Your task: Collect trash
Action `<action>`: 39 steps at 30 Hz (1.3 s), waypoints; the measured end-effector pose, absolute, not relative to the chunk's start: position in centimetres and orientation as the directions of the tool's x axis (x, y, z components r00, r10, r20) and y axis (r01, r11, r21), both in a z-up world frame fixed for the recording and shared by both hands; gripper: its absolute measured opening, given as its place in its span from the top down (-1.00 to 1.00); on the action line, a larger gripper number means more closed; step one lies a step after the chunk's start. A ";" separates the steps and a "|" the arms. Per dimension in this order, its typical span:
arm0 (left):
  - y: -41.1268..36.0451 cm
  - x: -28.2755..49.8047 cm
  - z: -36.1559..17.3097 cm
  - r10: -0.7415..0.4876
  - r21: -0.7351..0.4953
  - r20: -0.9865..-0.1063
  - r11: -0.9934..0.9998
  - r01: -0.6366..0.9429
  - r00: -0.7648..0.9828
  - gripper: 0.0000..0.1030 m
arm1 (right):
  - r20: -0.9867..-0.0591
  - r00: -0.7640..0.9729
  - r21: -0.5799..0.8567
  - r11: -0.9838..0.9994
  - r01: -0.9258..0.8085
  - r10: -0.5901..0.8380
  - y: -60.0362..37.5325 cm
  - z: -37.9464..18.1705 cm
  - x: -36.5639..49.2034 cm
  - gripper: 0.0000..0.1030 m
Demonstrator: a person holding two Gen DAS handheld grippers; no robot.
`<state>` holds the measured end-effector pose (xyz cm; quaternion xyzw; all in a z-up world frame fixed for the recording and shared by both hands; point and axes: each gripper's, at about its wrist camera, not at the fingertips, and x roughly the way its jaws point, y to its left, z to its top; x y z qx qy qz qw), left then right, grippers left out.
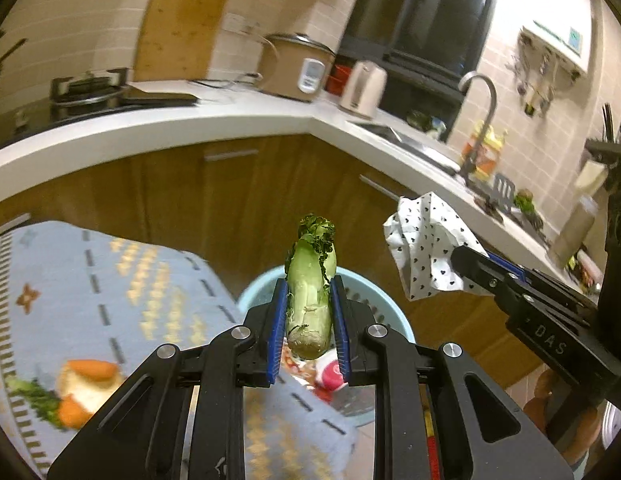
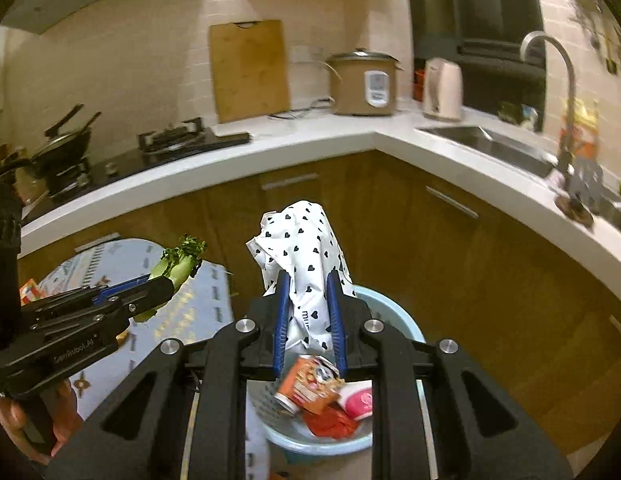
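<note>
Green and pale, the bok choy stalk (image 1: 310,300) looks firm but crushable, best pinched across its thick base, as the left gripper (image 1: 309,312) does, jaws clamped on it above the blue bin (image 1: 246,300). Light, crumpled heart-print paper (image 2: 306,276) sits clamped in the right gripper (image 2: 308,312), over the bin's near rim.
</note>
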<state>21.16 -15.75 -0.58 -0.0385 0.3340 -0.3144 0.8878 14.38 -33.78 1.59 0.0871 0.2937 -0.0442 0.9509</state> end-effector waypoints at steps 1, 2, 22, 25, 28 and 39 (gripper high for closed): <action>-16.5 21.1 -0.9 -0.586 -0.273 -0.577 0.795 0.541 0.570 0.62 | -0.576 0.817 0.144 0.979 0.145 -0.036 -34.3 1.2 14.3 0.69; -17.1 21.2 -1.2 -0.588 -0.270 -0.582 0.792 0.548 0.562 0.62 | -0.584 0.811 0.146 0.977 0.152 -0.039 -34.5 0.9 14.4 0.69; -21.1 22.3 -4.4 -0.551 -0.227 -0.659 0.795 0.563 0.512 0.05 | -0.749 0.662 0.242 0.939 0.245 0.020 -38.6 -6.2 16.3 0.24; -20.5 22.1 -3.9 -0.553 -0.231 -0.651 0.797 0.558 0.521 0.03 | -0.743 0.669 0.231 0.941 0.247 0.007 -38.5 -6.1 16.0 0.08; -19.7 22.0 -3.5 -0.554 -0.241 -0.642 0.802 0.547 0.530 0.00 | -0.737 0.675 0.223 0.944 0.242 0.001 -38.3 -5.7 15.9 0.08; -15.5 20.0 -1.1 -0.545 -0.246 -0.595 0.823 0.511 0.591 0.00 | -0.681 0.732 0.234 0.956 0.179 0.030 -35.7 -2.9 15.1 0.08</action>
